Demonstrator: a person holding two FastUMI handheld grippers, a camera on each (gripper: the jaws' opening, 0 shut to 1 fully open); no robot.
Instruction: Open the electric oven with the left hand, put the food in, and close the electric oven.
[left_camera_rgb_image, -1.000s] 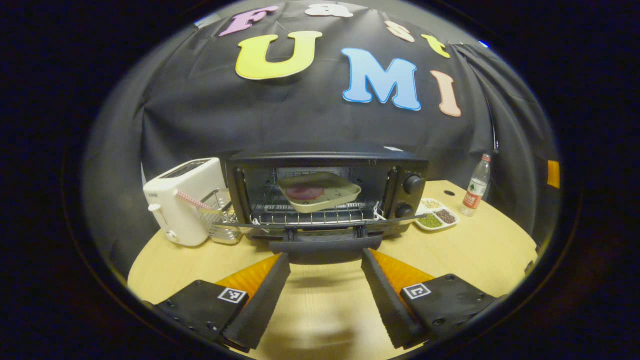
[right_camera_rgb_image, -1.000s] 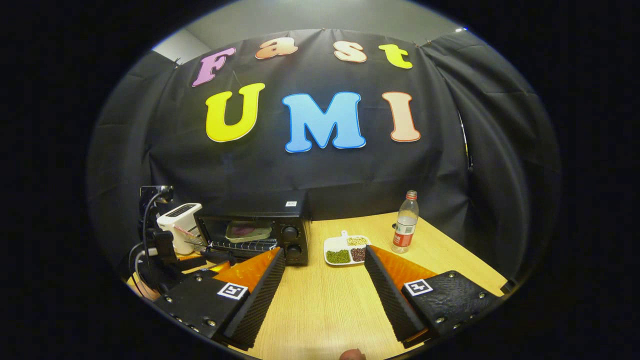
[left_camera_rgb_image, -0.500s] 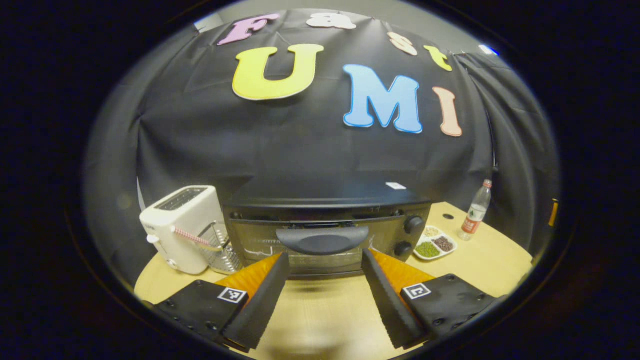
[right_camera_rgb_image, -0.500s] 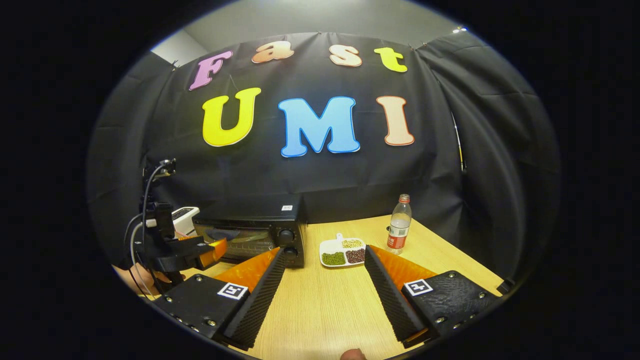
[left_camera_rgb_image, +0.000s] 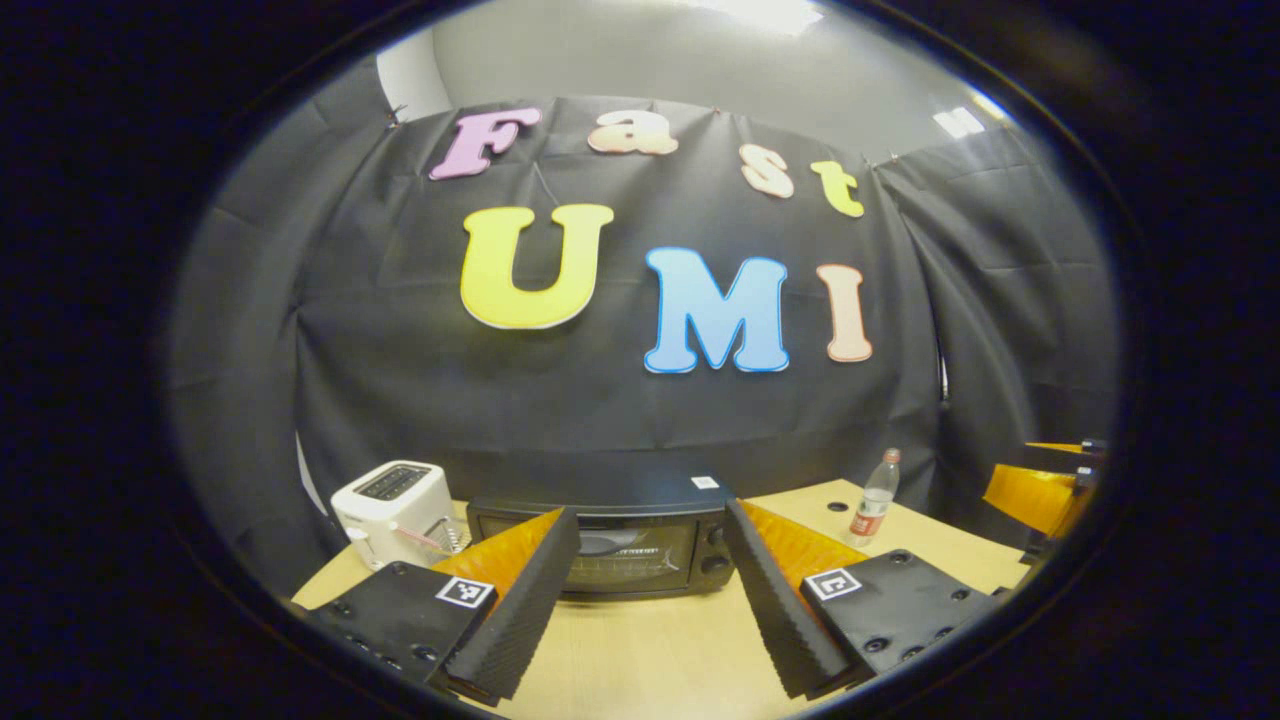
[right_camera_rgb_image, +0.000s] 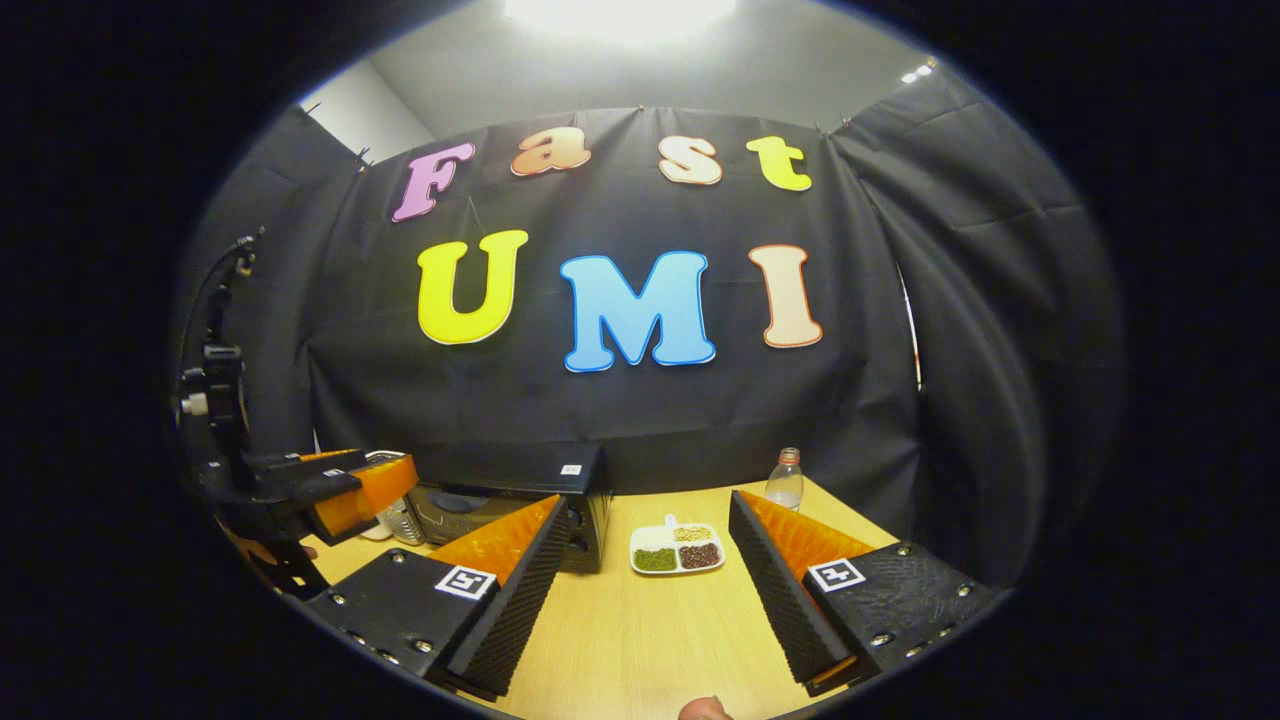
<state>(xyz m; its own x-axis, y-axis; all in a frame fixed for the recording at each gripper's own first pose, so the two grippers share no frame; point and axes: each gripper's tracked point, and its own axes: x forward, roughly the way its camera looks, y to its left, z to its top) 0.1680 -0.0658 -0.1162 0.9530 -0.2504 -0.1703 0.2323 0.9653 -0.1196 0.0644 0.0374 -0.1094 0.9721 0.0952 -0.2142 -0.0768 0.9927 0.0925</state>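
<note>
Left gripper (left_camera_rgb_image: 648, 600) spread, holding nothing, well clear of shut oven (left_camera_rgb_image: 628, 550); right gripper (right_camera_rgb_image: 645, 590) likewise empty. Looks finished: confirm door is latched, park both.

- White toaster (left_camera_rgb_image: 392, 497): stood at the left end of the wooden table (left_camera_rgb_image: 650, 660), with a red-and-white striped stick lying against its front.
- Wire rack (left_camera_rgb_image: 452, 538): stood just beside the toaster, on its right.
- Clear plastic bottle (left_camera_rgb_image: 874, 497): upright near the table's right rear edge, red label, close to the black cloth.
- White divided dish (right_camera_rgb_image: 677, 549): lay on the table in front of the bottle; compartments held green, dark brown and pale grains.
</note>
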